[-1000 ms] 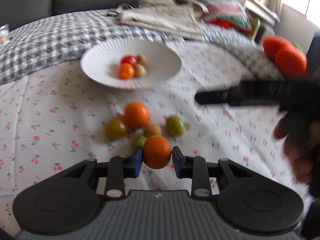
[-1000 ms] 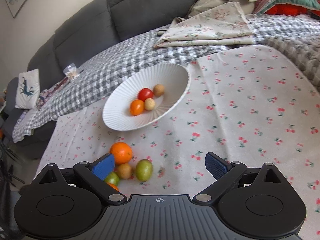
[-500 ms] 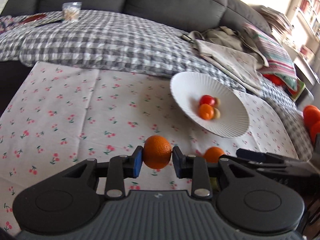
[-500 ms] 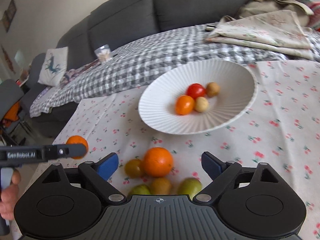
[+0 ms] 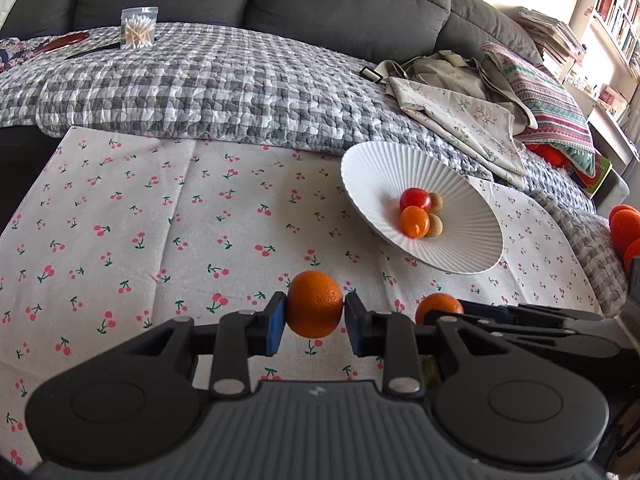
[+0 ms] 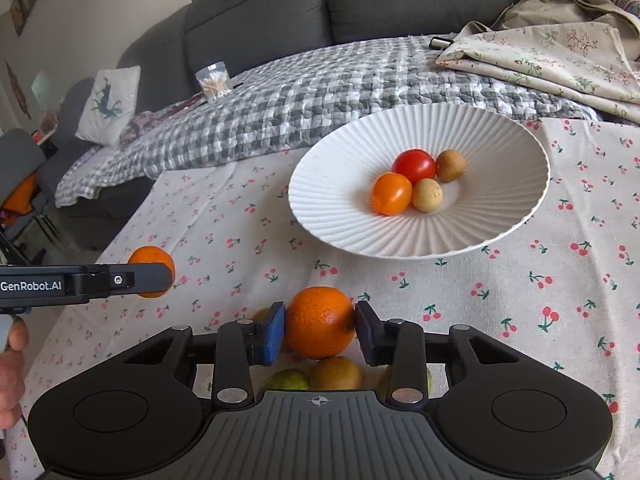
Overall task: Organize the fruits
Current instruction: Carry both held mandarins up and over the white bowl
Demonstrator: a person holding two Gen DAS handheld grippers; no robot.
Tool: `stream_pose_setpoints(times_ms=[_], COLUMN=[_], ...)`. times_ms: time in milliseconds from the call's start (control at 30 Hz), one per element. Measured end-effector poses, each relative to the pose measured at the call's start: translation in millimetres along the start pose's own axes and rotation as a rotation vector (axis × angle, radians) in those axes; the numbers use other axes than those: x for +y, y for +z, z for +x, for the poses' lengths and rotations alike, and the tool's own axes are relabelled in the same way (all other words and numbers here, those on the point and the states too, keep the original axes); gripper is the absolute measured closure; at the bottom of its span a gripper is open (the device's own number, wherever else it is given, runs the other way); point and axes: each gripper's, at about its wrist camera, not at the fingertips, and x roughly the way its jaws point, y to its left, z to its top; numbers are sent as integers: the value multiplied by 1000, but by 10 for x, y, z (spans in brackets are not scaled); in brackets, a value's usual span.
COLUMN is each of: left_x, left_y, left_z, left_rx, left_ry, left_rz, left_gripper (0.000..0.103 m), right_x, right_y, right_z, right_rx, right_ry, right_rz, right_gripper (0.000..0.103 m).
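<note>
Grey sofa point(image 5: 344, 4) behind, checked quilt point(image 5: 208, 80) over its seat, cherry-print cloth point(image 5: 132, 232) spread in front as the working surface; whether a tabletop lies under it cannot be told.

Risks, largest first:
- White ribbed bowl point(image 6: 516, 148) sits tilted on soft, uneven ground, with little rim on the low side. Fruit dropped in hard could rock it or roll out the low side.
- Right tool point(image 6: 320, 330), jaws closing around the larger orange point(image 6: 320, 322); pads at or near the skin, full clamp not confirmed. Lifting before the pinch settles could squirt the round fruit sideways into the loose pile.
- Left tool point(image 5: 314, 320) clenched on the smaller orange point(image 5: 314, 304), held clear above the cloth. Both tools close together; a swing toward the bowl could knock one against the other.
- Loose fruit under the right tool easily nudged off the cloth edge.

Counts:
- Oranges: two, one per tool.
- Bowl: one, holding four small fruits: red tomato point(image 6: 414, 165), orange tomato point(image 6: 391, 194), two tan round fruits point(image 6: 427, 195).
- Loose on cloth by the right tool: green fruit point(image 6: 288, 380), brownish fruit point(image 6: 335, 372), at least one more partly hidden; exact total not clear.
- Cotton-swab tub point(image 5: 138, 34): one, on the quilt.
</note>
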Motion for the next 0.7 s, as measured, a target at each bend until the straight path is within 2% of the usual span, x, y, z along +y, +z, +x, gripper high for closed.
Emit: stream_pose_setpoints(times_ms=[367, 700], left_x=[26, -74], left_y=[34, 65], left_z=[-9, -5], left_rx=[-32, -57], left_ry=[0, -21], left_rz=[-15, 5], left_gripper=[73, 73], right_x=[90, -33], right_y=[163, 216], right_z=[-421, -738], right_rx=[-58, -119], right_ry=[27, 43], right_rz=[-8, 34], right_gripper=[66, 67])
